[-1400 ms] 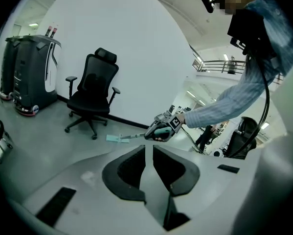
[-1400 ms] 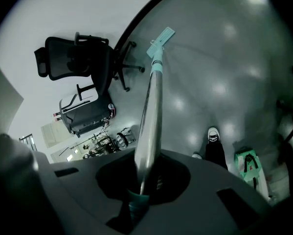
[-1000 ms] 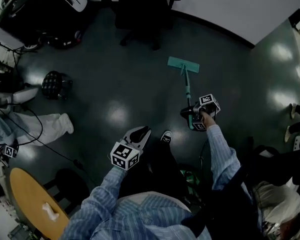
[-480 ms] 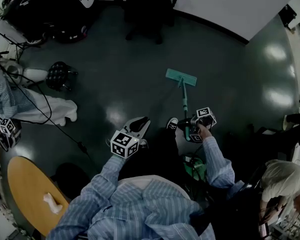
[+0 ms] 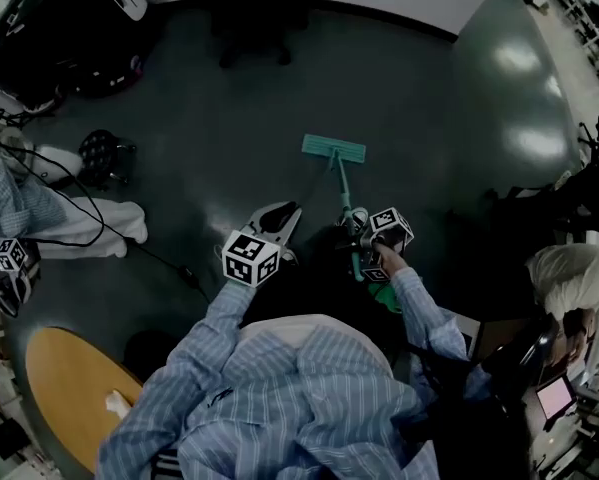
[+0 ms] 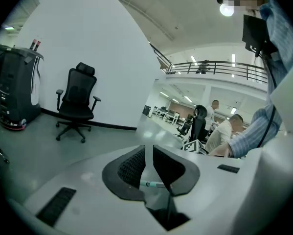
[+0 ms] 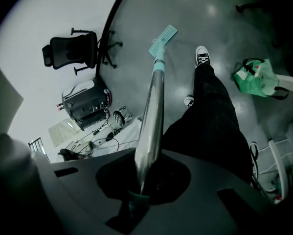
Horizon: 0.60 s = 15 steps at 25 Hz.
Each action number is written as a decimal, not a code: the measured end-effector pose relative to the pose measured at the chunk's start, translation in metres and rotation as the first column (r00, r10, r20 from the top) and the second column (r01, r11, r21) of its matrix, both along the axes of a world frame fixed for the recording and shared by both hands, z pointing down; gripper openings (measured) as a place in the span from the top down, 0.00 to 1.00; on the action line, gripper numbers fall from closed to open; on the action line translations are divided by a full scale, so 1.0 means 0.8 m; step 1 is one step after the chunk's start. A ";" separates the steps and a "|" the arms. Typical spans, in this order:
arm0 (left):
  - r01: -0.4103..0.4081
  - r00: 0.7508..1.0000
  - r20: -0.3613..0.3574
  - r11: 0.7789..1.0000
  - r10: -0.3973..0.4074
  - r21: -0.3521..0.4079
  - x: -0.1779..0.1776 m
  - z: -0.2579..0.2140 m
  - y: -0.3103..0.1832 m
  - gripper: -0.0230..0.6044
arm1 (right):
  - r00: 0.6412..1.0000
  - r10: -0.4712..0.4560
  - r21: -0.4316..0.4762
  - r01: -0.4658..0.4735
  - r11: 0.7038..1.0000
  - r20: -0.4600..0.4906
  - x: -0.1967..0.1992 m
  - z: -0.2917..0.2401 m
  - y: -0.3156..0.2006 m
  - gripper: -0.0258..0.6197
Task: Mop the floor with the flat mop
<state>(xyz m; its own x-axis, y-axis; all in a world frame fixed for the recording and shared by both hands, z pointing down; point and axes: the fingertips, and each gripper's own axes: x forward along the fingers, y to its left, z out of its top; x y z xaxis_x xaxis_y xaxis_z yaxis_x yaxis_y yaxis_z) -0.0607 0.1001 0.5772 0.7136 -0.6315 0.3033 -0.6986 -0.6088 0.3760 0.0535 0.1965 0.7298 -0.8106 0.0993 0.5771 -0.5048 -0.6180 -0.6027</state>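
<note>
Pulling closer since a second ago: mop head (image 5: pixel 333 149) now lying flat on floor (image 5: pixel 219 148), just ahead of right hand-held gripper (image 7: pixel 140 182), near shoe (image 7: pixel 201 57). Clamping that gripper's jaws on pole (image 7: pixel 153 106) at teal grip (image 7: pixel 136 199). Holding left hand-held gripper (image 6: pixel 148 163) alongside, jaws nearly together on nothing. Judging pole light, stiff and slick; likely gripping surest at teal grip, steadying lower down.

Striped blue-white shirt (image 5: pixel 279 388), black trousers (image 7: pixel 212 116), black-white sneaker (image 7: pixel 201 56). Left tongs (image 5: pixel 282 215) and right tongs (image 5: pixel 359 253): white cubes, black square markers.
</note>
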 end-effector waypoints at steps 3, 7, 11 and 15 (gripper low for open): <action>-0.050 0.999 -0.009 0.999 0.050 0.021 0.014 -0.009 0.001 0.88 | 1.000 -0.009 -0.008 0.009 1.000 0.009 -0.001 0.005 0.042 0.91; -0.097 0.995 -0.017 0.994 0.098 0.043 0.028 -0.016 -0.002 0.88 | 0.999 0.027 -0.025 -0.026 0.999 0.045 -0.006 -0.021 0.066 0.91; -0.136 0.990 -0.022 0.989 0.137 0.057 0.041 -0.021 0.000 0.88 | 0.998 0.040 -0.035 -0.038 0.999 0.057 -0.005 -0.030 0.075 0.91; -0.159 0.987 -0.026 0.985 0.161 0.071 0.054 -0.027 -0.002 0.88 | 0.998 0.044 -0.047 -0.041 0.998 0.053 -0.004 -0.036 0.076 0.91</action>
<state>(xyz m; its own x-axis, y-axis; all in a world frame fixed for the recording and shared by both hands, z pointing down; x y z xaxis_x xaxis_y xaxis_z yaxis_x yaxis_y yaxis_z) -0.0172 0.0985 0.5556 0.8155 -0.5271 0.2391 -0.5788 -0.7366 0.3500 0.0501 0.2574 0.7010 -0.8444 0.0895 0.5282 -0.4451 -0.6659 -0.5987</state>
